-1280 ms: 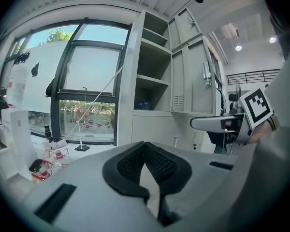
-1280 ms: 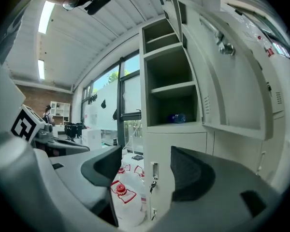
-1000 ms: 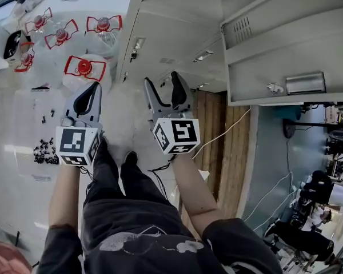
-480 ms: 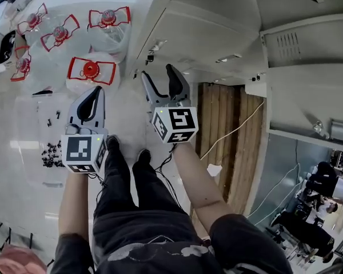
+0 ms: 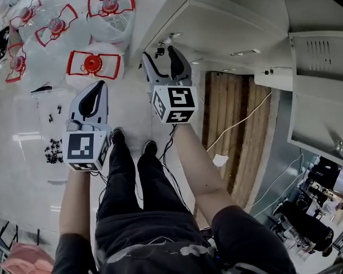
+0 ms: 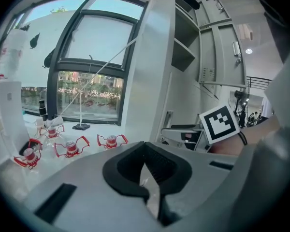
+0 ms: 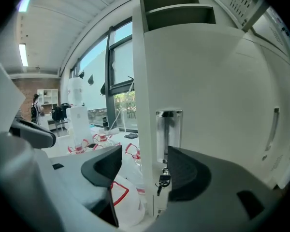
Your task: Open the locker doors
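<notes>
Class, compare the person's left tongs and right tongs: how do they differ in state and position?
The left tongs are shut, tips touching; the right tongs are open. The right tongs sit at the locker door, with its handle and dangling key framed between their jaws; the left tongs are held farther back, over the floor beside the water jugs. Both are grey with black pads, and neither grips anything.

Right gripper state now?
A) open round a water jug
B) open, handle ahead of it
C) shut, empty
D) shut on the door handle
B: the right gripper has its jaws apart, and the handle with the keys hanging below it shows ahead in the gap, not gripped.
</notes>
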### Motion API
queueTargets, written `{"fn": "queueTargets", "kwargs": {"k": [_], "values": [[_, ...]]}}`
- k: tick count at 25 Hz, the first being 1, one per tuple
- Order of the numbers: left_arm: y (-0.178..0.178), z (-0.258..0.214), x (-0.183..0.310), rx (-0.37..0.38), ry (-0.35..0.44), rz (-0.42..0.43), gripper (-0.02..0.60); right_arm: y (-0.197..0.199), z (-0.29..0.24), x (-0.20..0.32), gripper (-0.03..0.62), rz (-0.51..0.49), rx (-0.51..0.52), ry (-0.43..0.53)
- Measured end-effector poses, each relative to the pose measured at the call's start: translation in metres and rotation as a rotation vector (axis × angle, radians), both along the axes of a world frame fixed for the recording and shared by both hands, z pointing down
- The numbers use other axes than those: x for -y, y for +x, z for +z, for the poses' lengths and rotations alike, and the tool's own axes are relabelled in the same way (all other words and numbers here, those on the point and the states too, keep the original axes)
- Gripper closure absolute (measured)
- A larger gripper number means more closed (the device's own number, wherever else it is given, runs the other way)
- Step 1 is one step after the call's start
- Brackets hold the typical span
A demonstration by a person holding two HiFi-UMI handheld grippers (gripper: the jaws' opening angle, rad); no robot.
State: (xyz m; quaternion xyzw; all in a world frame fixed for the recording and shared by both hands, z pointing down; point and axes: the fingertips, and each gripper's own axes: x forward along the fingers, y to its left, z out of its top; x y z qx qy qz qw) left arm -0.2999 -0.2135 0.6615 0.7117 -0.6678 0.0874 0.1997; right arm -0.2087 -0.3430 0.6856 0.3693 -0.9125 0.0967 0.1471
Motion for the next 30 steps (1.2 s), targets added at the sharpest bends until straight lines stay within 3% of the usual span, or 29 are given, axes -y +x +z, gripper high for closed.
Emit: {"fn": "queueTargets", "kwargs": {"k": [11, 21, 30], "values": [[0.003, 0.008, 0.010, -0.025, 0.014, 0.039, 0.572, -0.021, 0.002, 0.025, 0.290, 0.036, -0.005, 0.073], [0.020, 0.027, -0.006, -0.063, -0.049, 0.099, 0.572, -0.021, -0.002, 0.032, 0.295, 0.102, 0.058, 0.045], [0.032, 0.030, -0.018, -0.067, -0.056, 0.131, 0.572, 0.003, -0.001, 0.014, 0.392, 0.213, 0.066, -0.007]]}}
